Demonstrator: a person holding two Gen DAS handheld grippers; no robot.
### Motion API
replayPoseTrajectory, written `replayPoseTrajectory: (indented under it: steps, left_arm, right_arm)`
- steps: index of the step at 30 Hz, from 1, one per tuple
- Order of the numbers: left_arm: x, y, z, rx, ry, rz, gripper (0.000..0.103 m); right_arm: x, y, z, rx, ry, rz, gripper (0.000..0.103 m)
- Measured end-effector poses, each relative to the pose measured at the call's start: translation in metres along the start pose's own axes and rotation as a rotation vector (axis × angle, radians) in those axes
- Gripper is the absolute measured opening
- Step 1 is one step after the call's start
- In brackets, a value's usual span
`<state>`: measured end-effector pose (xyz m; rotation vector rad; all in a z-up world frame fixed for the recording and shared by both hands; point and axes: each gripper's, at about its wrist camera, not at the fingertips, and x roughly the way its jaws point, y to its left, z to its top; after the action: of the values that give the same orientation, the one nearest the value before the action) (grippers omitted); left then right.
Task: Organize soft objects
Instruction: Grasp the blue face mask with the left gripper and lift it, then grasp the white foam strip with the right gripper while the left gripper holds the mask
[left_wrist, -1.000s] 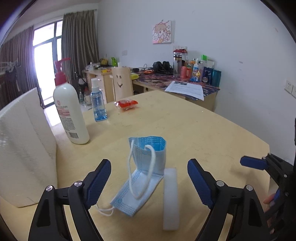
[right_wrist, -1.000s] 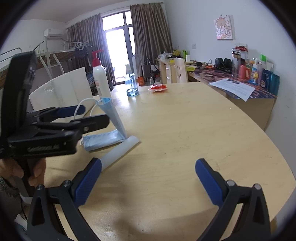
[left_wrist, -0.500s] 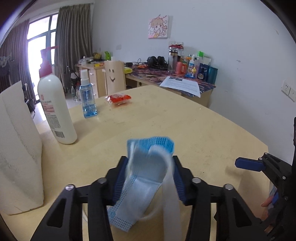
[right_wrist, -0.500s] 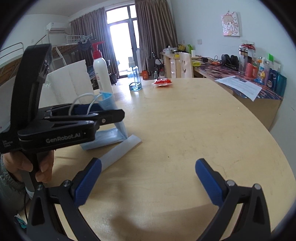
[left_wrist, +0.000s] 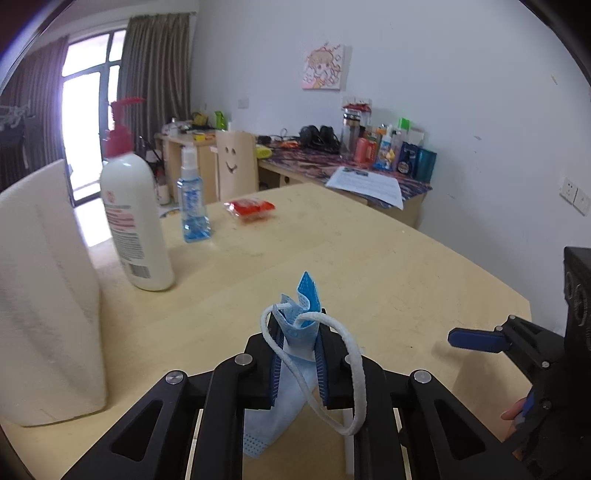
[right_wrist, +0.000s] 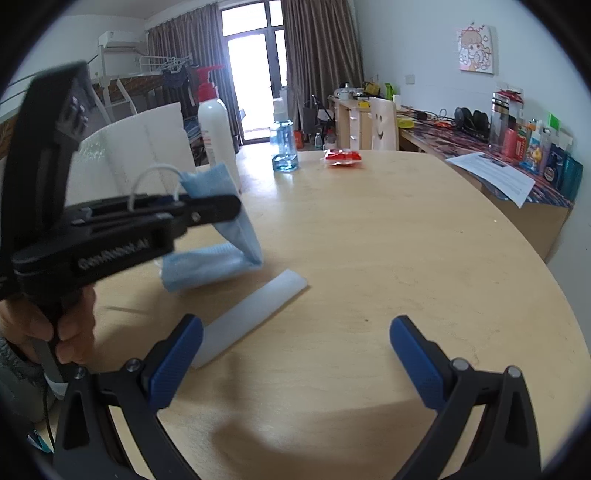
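Note:
My left gripper (left_wrist: 297, 339) is shut on a blue face mask (left_wrist: 301, 314); the mask's upper fold sticks up between the pads and a white ear loop (left_wrist: 354, 373) hangs over the right finger. In the right wrist view the mask (right_wrist: 221, 236) is pinched at its upper edge, with its lower part lying on the wooden table (right_wrist: 369, 229). A white flat strip (right_wrist: 255, 314) lies on the table beside the mask. My right gripper (right_wrist: 295, 354) is open and empty, low over the table, to the right of the mask.
A white lotion pump bottle (left_wrist: 135, 221), a blue spray bottle (left_wrist: 194, 201) and a red packet (left_wrist: 251, 208) stand farther back on the table. A white foam block (left_wrist: 40, 295) stands at the left. A cluttered desk (left_wrist: 351, 166) runs along the wall.
My left gripper moved forward and closed on the blue mask, pinching its raised fold. The right gripper stayed open and shifted little.

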<state>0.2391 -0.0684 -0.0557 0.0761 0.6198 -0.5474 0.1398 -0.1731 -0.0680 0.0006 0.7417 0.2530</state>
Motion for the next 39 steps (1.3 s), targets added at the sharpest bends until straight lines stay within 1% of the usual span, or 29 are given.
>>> replayPoseTrajectory:
  steps: [6, 9, 12, 13, 17, 20, 25, 28, 32, 35, 37, 39]
  left_arm:
    - [-0.016, 0.014, -0.006, 0.003, -0.041, 0.047, 0.017]
    - [-0.022, 0.025, -0.012, -0.025, -0.049, 0.068, 0.017]
    - [-0.030, 0.032, -0.015, -0.044, -0.069, 0.090, 0.017]
    - [-0.032, 0.034, -0.016, -0.047, -0.078, 0.094, 0.017]
    - [-0.043, 0.038, -0.019, -0.048, -0.105, 0.117, 0.017]
    - [-0.051, 0.040, -0.022, -0.050, -0.116, 0.123, 0.017]
    - [-0.062, 0.041, -0.024, -0.054, -0.149, 0.146, 0.017]
    - [-0.067, 0.043, -0.026, -0.058, -0.171, 0.161, 0.017]
    - [-0.073, 0.050, -0.028, -0.071, -0.175, 0.167, 0.017]
    - [-0.080, 0.055, -0.028, -0.086, -0.189, 0.164, 0.017]
    - [-0.083, 0.058, -0.028, -0.091, -0.200, 0.177, 0.017]
    - [-0.086, 0.060, -0.029, -0.097, -0.209, 0.174, 0.017]
  right_arm:
    - [0.003, 0.013, 0.004, -0.017, 0.016, 0.004, 0.102]
    - [0.005, 0.018, 0.003, -0.020, 0.026, -0.006, 0.102]
    - [0.009, 0.019, 0.004, 0.005, 0.040, -0.016, 0.102]
    - [0.010, 0.019, 0.004, 0.020, 0.042, -0.025, 0.100]
    - [0.016, 0.024, 0.003, 0.072, 0.079, -0.054, 0.083]
    - [0.021, 0.032, 0.000, 0.074, 0.103, -0.078, 0.079]
    - [0.023, 0.048, -0.002, 0.079, 0.108, -0.119, 0.073]
    - [0.024, 0.054, -0.003, 0.102, 0.109, -0.155, 0.071]
    - [0.027, 0.062, -0.004, 0.148, 0.118, -0.184, 0.062]
    - [0.028, 0.070, -0.004, 0.144, 0.111, -0.221, 0.057]
    - [0.028, 0.073, -0.004, 0.142, 0.113, -0.234, 0.053]
    - [0.028, 0.077, -0.004, 0.143, 0.114, -0.239, 0.052]
